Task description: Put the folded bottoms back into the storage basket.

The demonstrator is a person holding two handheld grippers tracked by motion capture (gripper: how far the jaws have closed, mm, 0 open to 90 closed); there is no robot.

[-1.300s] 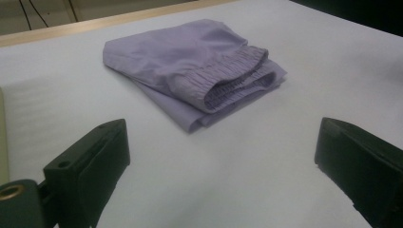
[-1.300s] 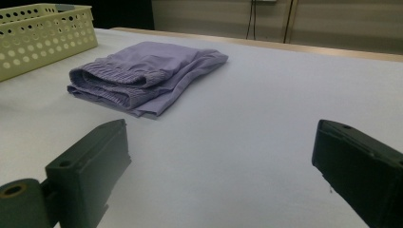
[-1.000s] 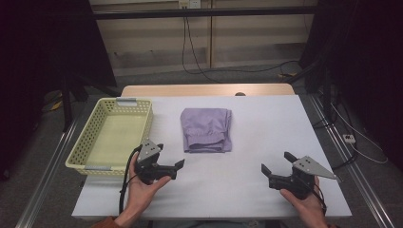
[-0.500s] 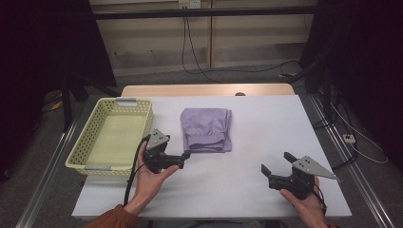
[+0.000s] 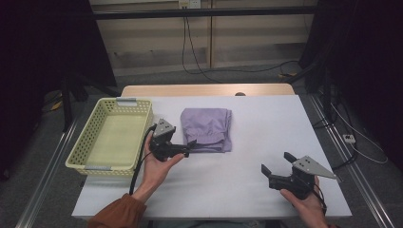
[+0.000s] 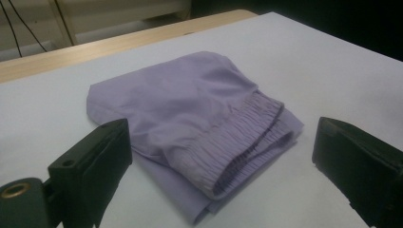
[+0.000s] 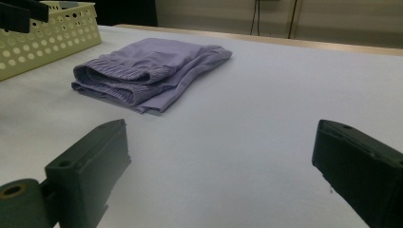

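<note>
High view: folded purple shorts (image 5: 207, 128) lie mid-bench (image 5: 266, 123), beside a yellow basket (image 5: 110, 135). Left gripper (image 5: 188, 146), jaws apart, sits at the shorts' near edge. Right gripper (image 5: 275, 164) hangs open, well apart.

Left gripper (image 5: 186, 147) held in the left hand (image 5: 159, 164), forearm reaching forward, orange sleeve (image 5: 114, 216) at the bottom edge — jaws spread wide, nothing between them. Right gripper (image 5: 275, 167) low and near, in the right hand (image 5: 308, 204) — jaws also wide apart, empty.
</note>
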